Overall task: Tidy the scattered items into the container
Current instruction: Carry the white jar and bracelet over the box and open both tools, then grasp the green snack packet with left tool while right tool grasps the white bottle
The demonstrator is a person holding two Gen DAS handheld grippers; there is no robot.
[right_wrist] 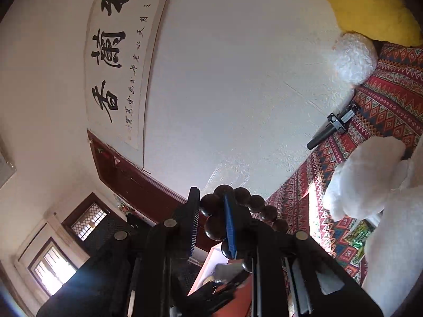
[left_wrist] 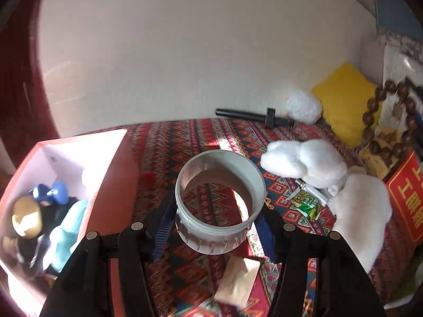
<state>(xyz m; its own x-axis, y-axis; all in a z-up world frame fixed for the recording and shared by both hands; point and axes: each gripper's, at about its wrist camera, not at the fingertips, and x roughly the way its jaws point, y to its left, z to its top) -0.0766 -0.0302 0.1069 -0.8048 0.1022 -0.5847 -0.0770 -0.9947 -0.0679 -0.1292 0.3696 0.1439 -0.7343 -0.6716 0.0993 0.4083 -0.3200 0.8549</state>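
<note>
My left gripper [left_wrist: 215,224] is shut on a grey ring-shaped plastic collar [left_wrist: 219,203], held just above the patterned cloth. The orange box with a white inside [left_wrist: 79,158] stands to its left and holds a blue figure, a teal toy and a dark doll. My right gripper [right_wrist: 211,227] is shut on a string of dark wooden beads [right_wrist: 253,206], lifted in the air; the beads also show at the right of the left wrist view [left_wrist: 386,121]. The box shows below the right gripper [right_wrist: 214,259].
On the cloth lie white plush toys [left_wrist: 312,161], a green snack packet [left_wrist: 306,206], a tan envelope [left_wrist: 238,280], a black baton [left_wrist: 251,116], a yellow cushion [left_wrist: 343,100] and a red box with yellow characters [left_wrist: 407,198]. A white wall stands behind.
</note>
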